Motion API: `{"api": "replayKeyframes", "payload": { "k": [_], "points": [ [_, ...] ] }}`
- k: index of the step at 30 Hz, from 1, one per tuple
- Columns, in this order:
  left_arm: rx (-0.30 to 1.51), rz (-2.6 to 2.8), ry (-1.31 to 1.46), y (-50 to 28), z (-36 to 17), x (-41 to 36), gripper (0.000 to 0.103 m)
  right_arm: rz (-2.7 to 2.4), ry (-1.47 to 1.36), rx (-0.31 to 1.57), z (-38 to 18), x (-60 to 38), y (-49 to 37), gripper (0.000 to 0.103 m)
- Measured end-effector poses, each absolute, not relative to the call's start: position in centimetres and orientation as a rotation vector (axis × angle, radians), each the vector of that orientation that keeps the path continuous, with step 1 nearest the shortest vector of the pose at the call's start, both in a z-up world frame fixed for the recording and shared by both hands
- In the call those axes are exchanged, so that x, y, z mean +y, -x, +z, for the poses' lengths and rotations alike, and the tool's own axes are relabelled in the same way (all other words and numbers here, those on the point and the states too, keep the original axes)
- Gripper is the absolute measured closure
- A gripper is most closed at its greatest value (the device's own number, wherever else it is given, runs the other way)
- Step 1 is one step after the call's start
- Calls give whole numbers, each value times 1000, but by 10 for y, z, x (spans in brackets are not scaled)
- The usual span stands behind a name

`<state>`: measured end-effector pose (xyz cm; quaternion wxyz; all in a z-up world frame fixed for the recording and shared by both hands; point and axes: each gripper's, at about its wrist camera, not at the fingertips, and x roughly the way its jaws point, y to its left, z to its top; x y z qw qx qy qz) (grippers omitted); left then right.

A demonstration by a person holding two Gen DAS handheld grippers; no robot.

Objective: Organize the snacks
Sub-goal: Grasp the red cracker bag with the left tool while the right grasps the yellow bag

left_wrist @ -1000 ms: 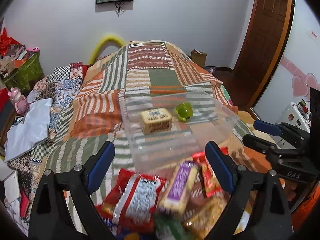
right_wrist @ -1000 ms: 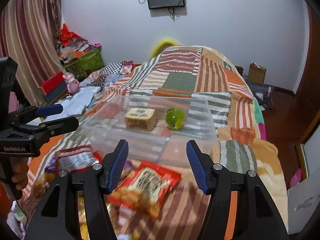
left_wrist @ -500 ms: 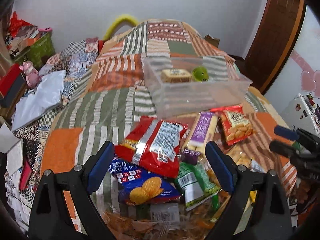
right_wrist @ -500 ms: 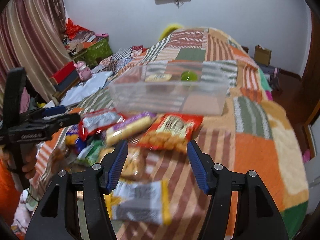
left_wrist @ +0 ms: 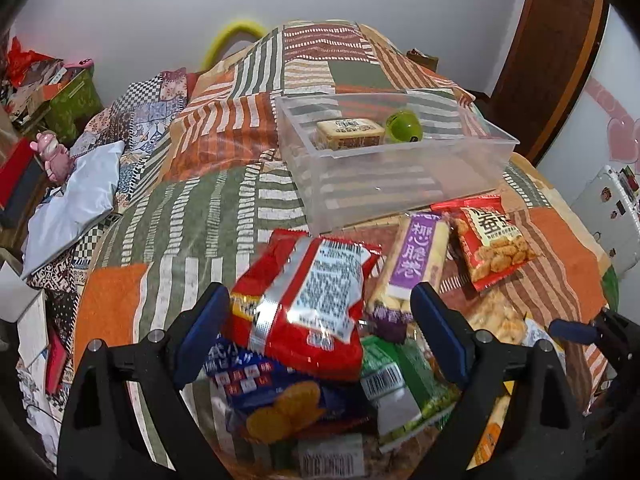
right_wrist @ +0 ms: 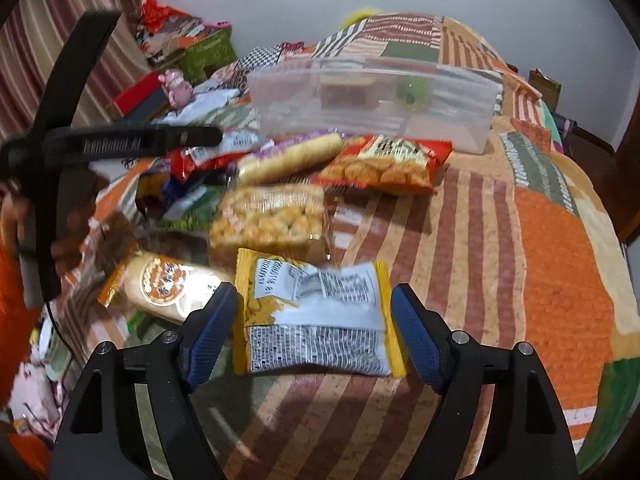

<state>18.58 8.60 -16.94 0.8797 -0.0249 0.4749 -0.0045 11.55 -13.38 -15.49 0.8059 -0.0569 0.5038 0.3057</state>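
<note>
While right claw [right_wrist: 316,330] widens, yellow packet [right_wrist: 316,320] between jaws, untouched.

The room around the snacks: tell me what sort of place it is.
Most likely a home bedroom. The snack packets lie on a bed under a striped patchwork quilt, a pale pillow sits beside it, and a wooden door stands on the right.

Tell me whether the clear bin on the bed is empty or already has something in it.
Not empty. The clear bin holds two things: a tan wrapped cake and a green round item. The other snack packets lie outside it on the quilt.
</note>
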Motion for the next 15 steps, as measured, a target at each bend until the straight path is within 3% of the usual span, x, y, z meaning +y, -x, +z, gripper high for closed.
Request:
{"api": "replayKeyframes", "payload": {
  "k": [6,11,15],
  "points": [
    [1046,-28,49,-204,-186,89,10,625,101,1087,-161,-149,-122,24],
    [1069,-32,65,-206,-194,95,20,613,90,1072,-161,-156,-122,27],
    [1076,-23,18,-202,-198,91,29,600,115,1053,-161,-155,-119,36]
  ]
}}
